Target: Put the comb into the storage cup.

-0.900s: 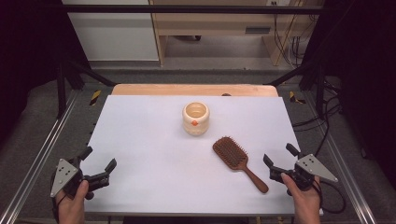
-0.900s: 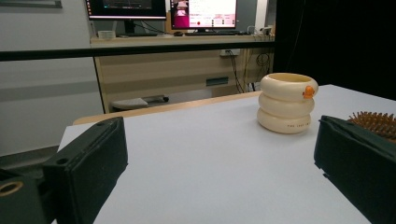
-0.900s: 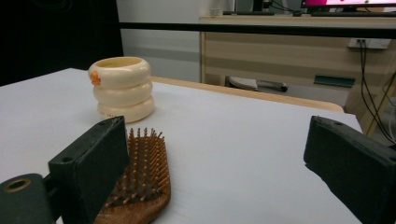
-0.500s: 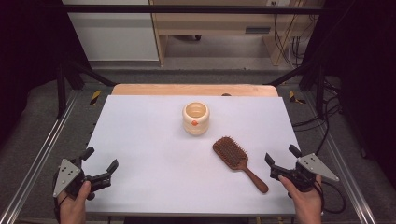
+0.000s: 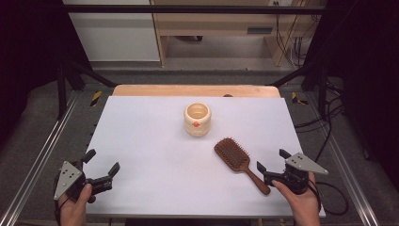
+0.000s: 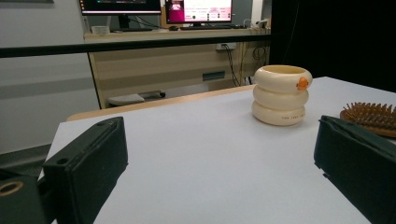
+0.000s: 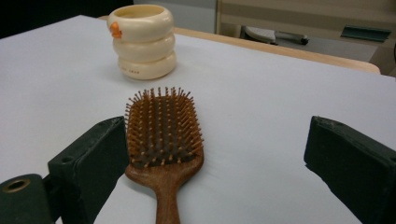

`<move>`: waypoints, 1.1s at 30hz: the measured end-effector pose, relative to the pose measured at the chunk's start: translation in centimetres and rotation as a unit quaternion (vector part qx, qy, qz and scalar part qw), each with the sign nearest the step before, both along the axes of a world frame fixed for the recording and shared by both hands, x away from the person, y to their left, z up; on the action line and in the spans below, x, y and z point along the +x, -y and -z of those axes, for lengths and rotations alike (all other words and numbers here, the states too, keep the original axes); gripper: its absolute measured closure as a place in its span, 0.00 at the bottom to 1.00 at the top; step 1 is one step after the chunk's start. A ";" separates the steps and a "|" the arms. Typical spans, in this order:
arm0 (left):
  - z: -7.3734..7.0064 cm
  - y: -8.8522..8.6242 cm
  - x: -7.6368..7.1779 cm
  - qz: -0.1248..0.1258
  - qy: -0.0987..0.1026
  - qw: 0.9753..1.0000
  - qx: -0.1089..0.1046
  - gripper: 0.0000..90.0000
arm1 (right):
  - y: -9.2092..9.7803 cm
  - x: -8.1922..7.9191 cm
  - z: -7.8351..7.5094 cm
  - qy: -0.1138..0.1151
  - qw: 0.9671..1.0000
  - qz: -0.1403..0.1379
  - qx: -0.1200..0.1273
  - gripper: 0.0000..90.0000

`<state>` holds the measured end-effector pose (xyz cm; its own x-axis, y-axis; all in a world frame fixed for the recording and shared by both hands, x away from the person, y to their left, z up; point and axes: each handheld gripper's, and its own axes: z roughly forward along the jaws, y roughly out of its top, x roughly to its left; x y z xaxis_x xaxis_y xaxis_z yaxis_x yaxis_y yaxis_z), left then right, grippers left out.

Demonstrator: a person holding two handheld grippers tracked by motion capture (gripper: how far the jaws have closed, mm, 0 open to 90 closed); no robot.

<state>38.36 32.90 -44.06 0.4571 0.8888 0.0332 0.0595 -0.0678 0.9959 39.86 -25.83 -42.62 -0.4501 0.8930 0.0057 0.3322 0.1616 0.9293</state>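
Two grippers sat at the table's near edge, and we saw both with jaws spread wide, holding nothing. The right gripper (image 5: pixel 273 161) was at about four o'clock on the white table (image 5: pixel 141 141), just beside the wooden hairbrush (image 5: pixel 238 162) handle's end. The left gripper (image 5: pixel 101 162) waited at eight o'clock. A cream ringed cup (image 5: pixel 197 119) stood near centre.

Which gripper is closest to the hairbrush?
The right gripper, open beside the wooden hairbrush's handle end; the left gripper sits across the table.
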 end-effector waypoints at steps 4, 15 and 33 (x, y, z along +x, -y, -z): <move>0.0 0.0 0.1 0.000 0.000 1.000 -0.002 0.03 | -0.6 0.0 0.0 -0.008 1.000 -0.008 -0.007 0.07; 0.0 0.0 0.2 -0.001 0.000 1.000 0.001 0.03 | -1.3 0.8 -1.5 -0.009 0.998 0.003 -0.055 0.07; 0.2 0.1 0.4 0.005 -0.005 1.000 0.006 0.03 | -3.7 3.0 -2.8 -0.096 0.989 -0.048 -0.106 0.09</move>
<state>38.73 32.79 -44.21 0.4668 0.8835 0.0403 0.0683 -0.0814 0.9943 42.87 -22.11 -39.83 -0.5411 0.8369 -0.0826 0.4733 0.3842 0.7927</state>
